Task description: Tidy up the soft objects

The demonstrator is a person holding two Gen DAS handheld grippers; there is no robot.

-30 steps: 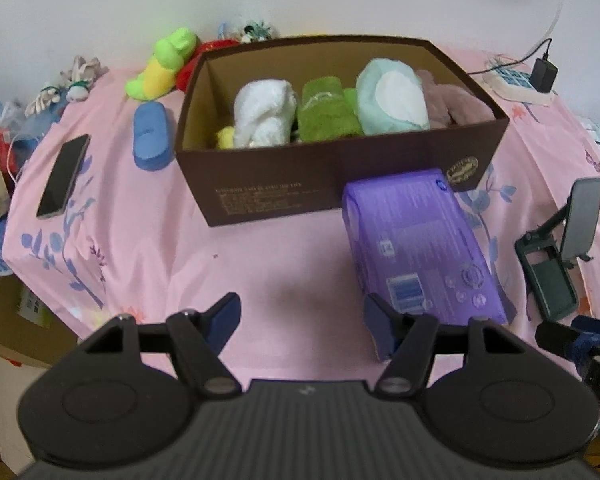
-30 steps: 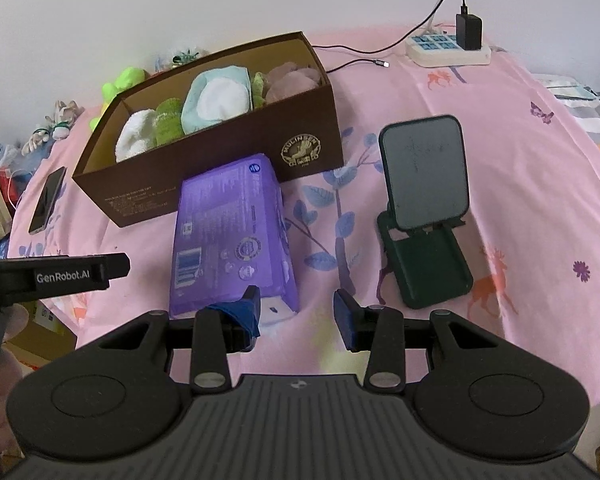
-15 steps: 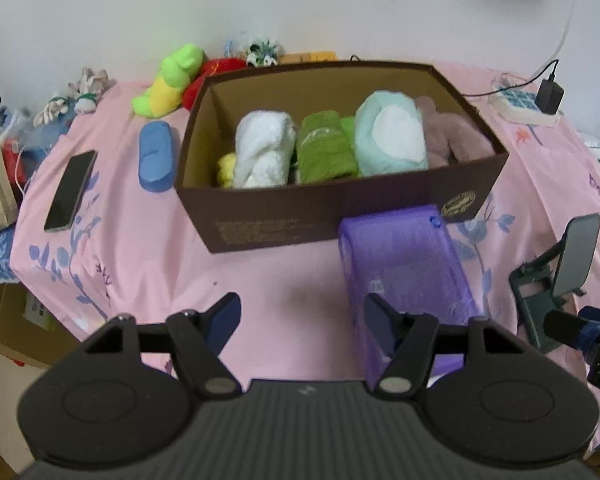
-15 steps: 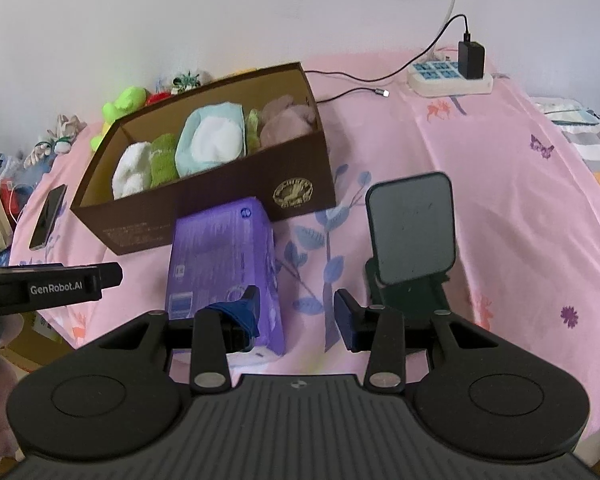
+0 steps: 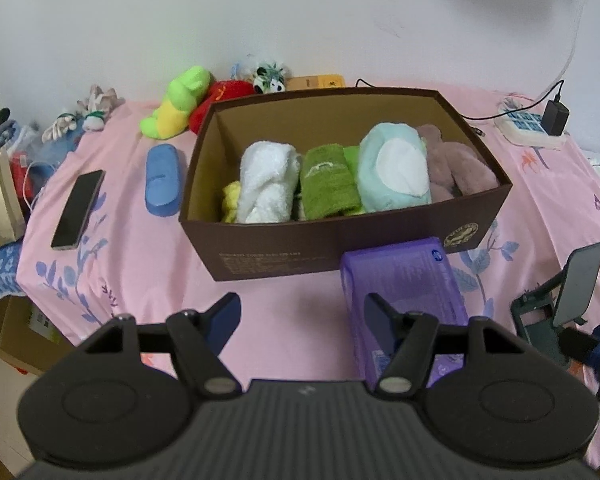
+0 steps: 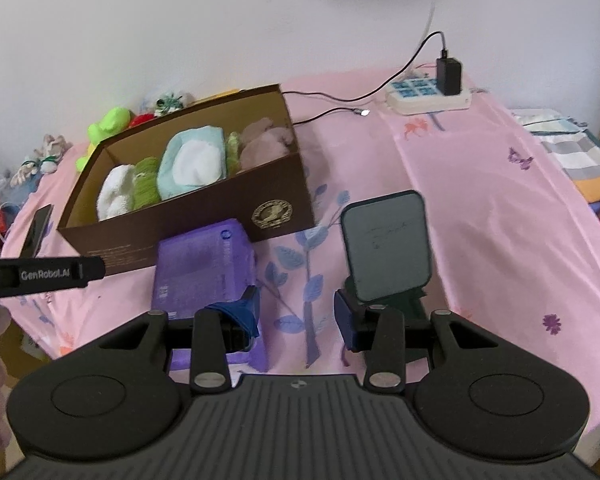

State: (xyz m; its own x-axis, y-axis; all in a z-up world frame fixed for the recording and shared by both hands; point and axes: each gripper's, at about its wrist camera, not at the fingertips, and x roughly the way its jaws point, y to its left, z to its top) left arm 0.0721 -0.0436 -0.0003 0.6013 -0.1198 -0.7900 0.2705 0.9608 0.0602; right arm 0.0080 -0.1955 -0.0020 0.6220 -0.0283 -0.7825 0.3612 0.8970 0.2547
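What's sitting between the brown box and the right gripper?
The purple pack lies between the brown box and the right gripper, by its left finger; right wrist view shows it.

At the far left of the left wrist view we see a dark phone [image 5: 78, 209] lying flat on the pink cloth [image 5: 116, 256], with a blue case [image 5: 162, 180] just to its right. At the upper right a white power strip [image 6: 428, 96] carries a black charger [image 6: 449, 73]; right of centre stands a green phone stand [image 6: 388, 256].
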